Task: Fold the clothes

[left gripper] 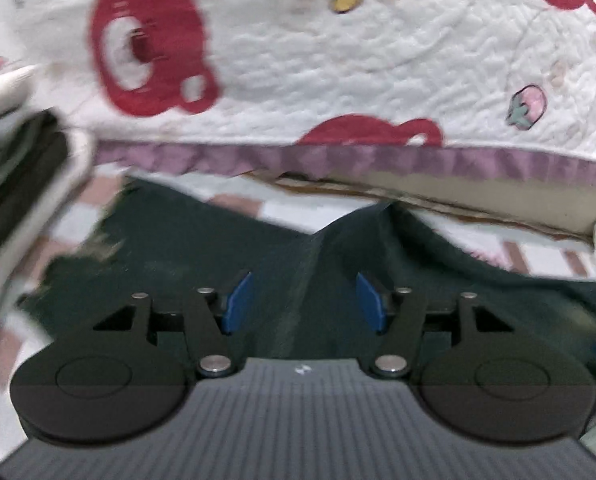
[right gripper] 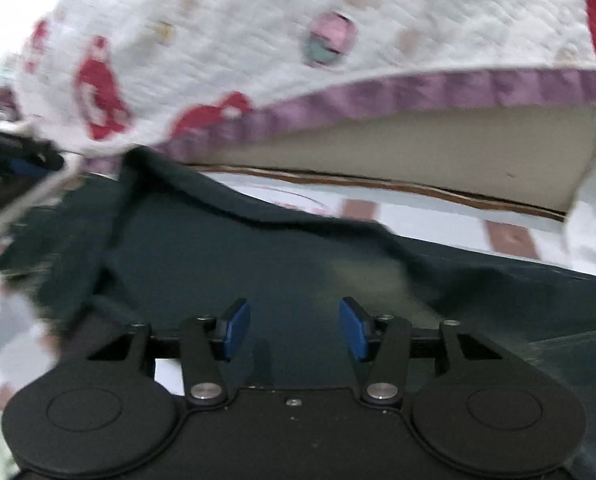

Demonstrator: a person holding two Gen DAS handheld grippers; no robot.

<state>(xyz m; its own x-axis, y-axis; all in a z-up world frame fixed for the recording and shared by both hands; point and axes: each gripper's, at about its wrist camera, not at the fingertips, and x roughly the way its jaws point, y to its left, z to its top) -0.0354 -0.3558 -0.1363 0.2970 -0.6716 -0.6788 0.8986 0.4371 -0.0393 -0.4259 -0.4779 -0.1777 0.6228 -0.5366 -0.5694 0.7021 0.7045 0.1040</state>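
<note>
A dark green garment (left gripper: 201,248) lies spread on a pink-and-white checked sheet (left gripper: 285,210). In the left wrist view my left gripper (left gripper: 304,304) is open just above it, its blue pads on either side of a raised fold of the cloth. In the right wrist view the same garment (right gripper: 225,256) fills the lower frame, with a rumpled edge running across it. My right gripper (right gripper: 294,330) is open over the cloth and holds nothing.
A white quilt with red bears and a purple border (left gripper: 338,64) hangs behind the sheet; it also shows in the right wrist view (right gripper: 257,32). A beige foam edge (right gripper: 398,152) sits under it. A white-and-dark blurred object (left gripper: 13,160) is at the left.
</note>
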